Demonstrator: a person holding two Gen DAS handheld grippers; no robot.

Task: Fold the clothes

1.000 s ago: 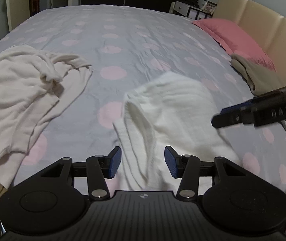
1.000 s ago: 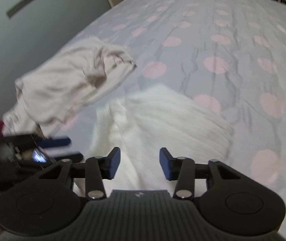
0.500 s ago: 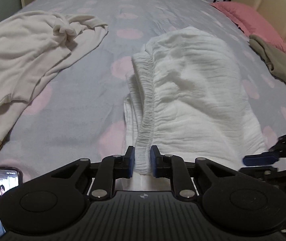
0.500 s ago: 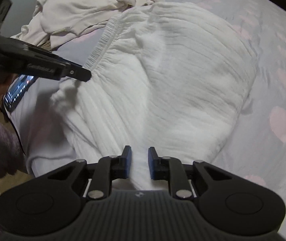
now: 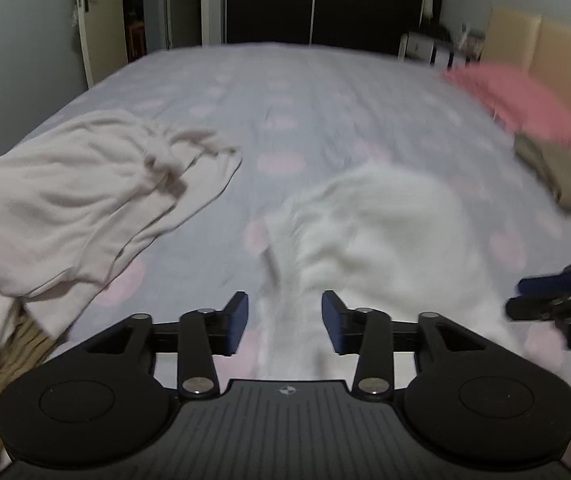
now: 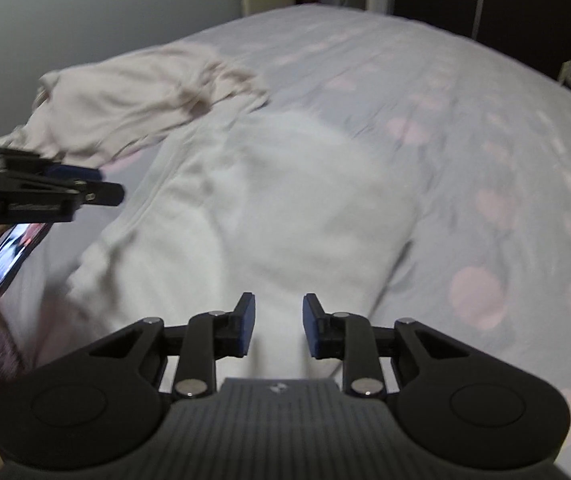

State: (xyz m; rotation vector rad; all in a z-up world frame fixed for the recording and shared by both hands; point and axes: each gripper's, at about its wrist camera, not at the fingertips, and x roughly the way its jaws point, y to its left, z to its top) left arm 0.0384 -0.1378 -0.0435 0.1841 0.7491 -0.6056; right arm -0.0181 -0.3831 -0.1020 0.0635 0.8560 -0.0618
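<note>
Between both tongs [image 5: 284,322], white garment [image 5: 385,232].

Dim bedroom [image 5: 17,40]: polka-dot bed [image 5: 305,112], beige headboard [image 5: 557,56].

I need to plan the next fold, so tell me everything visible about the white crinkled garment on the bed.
The white crinkled garment lies on the lilac bedspread with pink dots, a soft, thin-looking, motion-blurred heap. A gathered band edge runs along its left side. Its near end reaches under both open grippers, left gripper and right gripper; neither visibly grips it. Its far corner seems to meet the cream garment.
</note>
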